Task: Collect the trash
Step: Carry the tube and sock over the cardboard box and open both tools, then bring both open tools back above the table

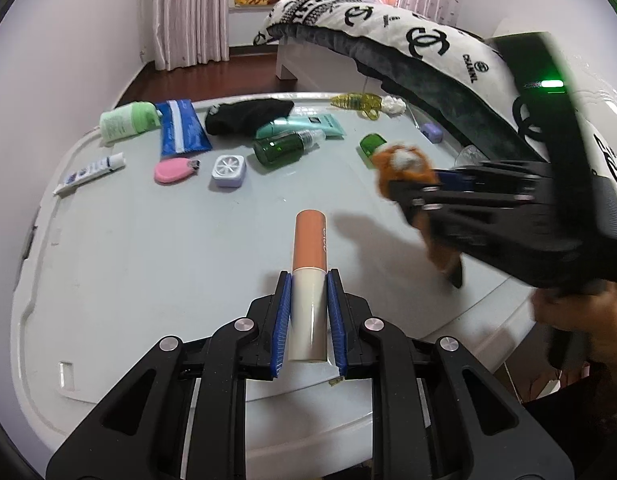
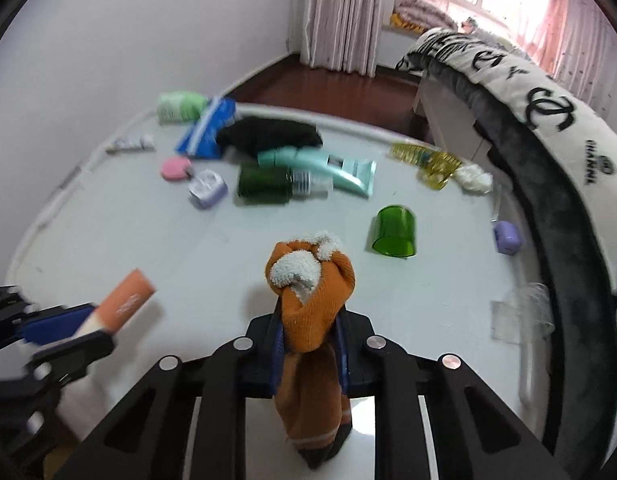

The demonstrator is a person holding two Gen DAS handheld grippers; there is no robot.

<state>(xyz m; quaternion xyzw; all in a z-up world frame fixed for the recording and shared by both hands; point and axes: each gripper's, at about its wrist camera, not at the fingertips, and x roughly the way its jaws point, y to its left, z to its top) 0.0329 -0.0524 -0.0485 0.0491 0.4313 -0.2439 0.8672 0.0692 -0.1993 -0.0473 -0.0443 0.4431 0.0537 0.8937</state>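
My left gripper (image 1: 307, 280) is shut on a cream tube with a peach cap (image 1: 308, 280), held just above the white table (image 1: 148, 280); the same tube (image 2: 124, 298) shows at the left of the right wrist view. My right gripper (image 2: 310, 312) is shut on a bundled orange and white sock (image 2: 308, 280), whose tail hangs down between the blue pads. In the left wrist view that sock (image 1: 404, 168) sits at the right, blurred, in the right gripper (image 1: 420, 196).
Further back on the table lie a green bottle (image 2: 268, 184), its green cap (image 2: 394, 232), a teal tube (image 2: 324, 166), a black cloth (image 2: 268, 136), a blue pouch (image 2: 208, 128), a pink case (image 2: 174, 169), a lilac box (image 2: 206, 188) and yellow clips (image 2: 424, 160). A bed (image 2: 548, 128) borders the right side.
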